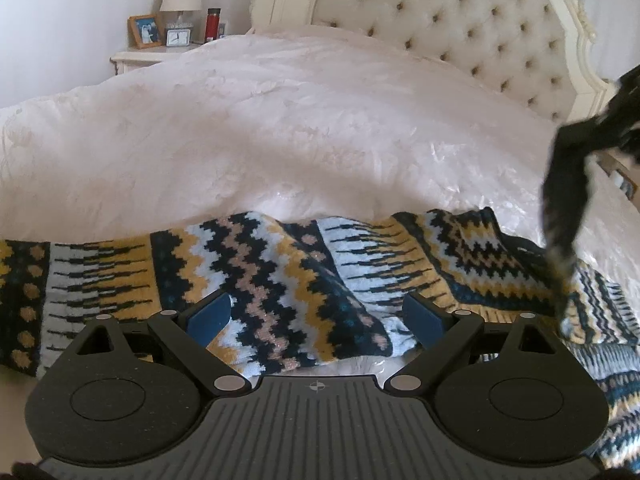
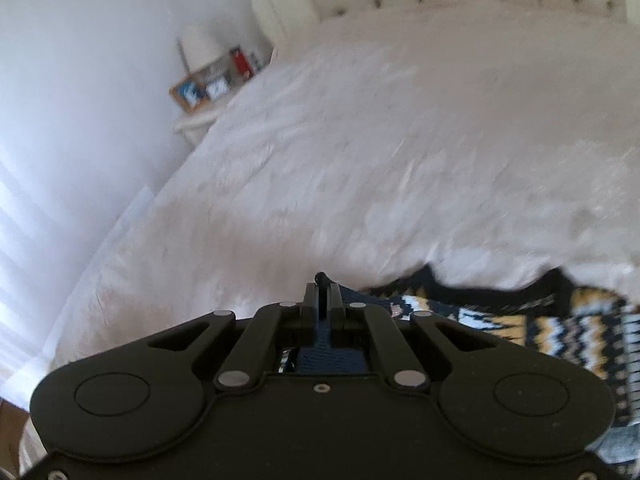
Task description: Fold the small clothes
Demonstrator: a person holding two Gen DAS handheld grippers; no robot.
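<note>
A patterned knit sweater point(image 1: 280, 276) in black, yellow, pale blue and pink lies across the white bedspread point(image 1: 280, 128). My left gripper point(image 1: 316, 312) is open, its blue pads either side of a raised fold of the sweater, low over it. My right gripper point(image 2: 321, 294) is shut on a dark edge of the sweater and holds it lifted. In the left wrist view that gripper point(image 1: 624, 112) is at the upper right, with a black strip of the sweater point(image 1: 564, 208) hanging from it. The sweater point(image 2: 560, 328) trails to the right in the right wrist view.
A tufted cream headboard point(image 1: 460, 20) stands at the back. A bedside table point(image 1: 148, 56) at the far left holds a lamp, a photo frame, a clock and a red bottle. A white wall point(image 2: 80, 100) lies left of the bed.
</note>
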